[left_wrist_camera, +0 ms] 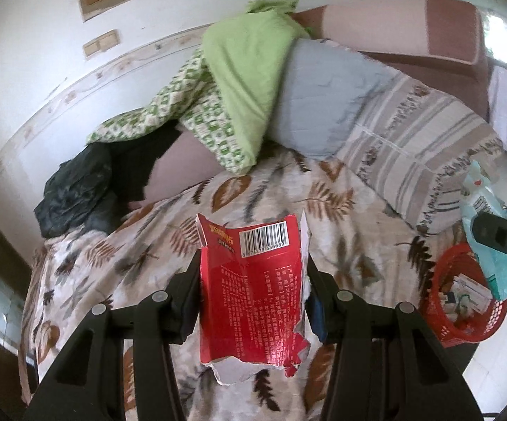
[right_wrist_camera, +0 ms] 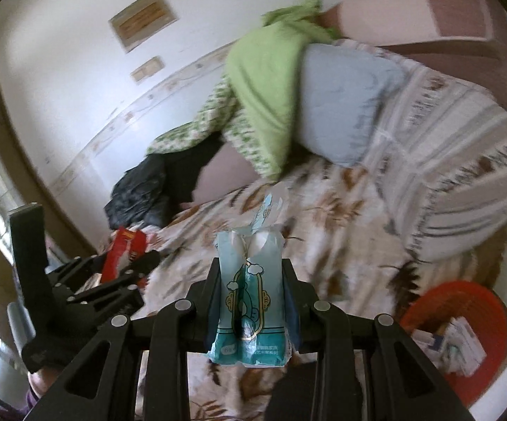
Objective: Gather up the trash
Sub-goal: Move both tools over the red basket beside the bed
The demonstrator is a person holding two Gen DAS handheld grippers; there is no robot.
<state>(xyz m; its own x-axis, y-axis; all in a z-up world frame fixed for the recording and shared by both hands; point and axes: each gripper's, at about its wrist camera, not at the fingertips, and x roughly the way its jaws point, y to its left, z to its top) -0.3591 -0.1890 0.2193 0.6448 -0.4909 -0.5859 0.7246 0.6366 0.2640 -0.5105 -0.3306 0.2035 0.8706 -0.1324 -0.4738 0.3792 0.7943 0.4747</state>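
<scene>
My left gripper (left_wrist_camera: 251, 263) is shut on a torn red carton (left_wrist_camera: 253, 291) with a barcode, held above the leaf-print bed. It also shows at the left of the right wrist view (right_wrist_camera: 127, 256). My right gripper (right_wrist_camera: 250, 266) is shut on a teal tissue packet (right_wrist_camera: 250, 301), also above the bed. The packet and the right gripper show at the right edge of the left wrist view (left_wrist_camera: 492, 238), just above a red basket (left_wrist_camera: 464, 301). The red basket (right_wrist_camera: 460, 319) stands at the bed's lower right and holds several pieces of paper trash.
The bed (left_wrist_camera: 169, 245) has a leaf-print cover. A green pillow (left_wrist_camera: 250, 70), a blue-grey pillow (left_wrist_camera: 323, 101) and a striped quilt (left_wrist_camera: 414, 147) are piled at its head. A black bag (left_wrist_camera: 74, 196) lies by the wall.
</scene>
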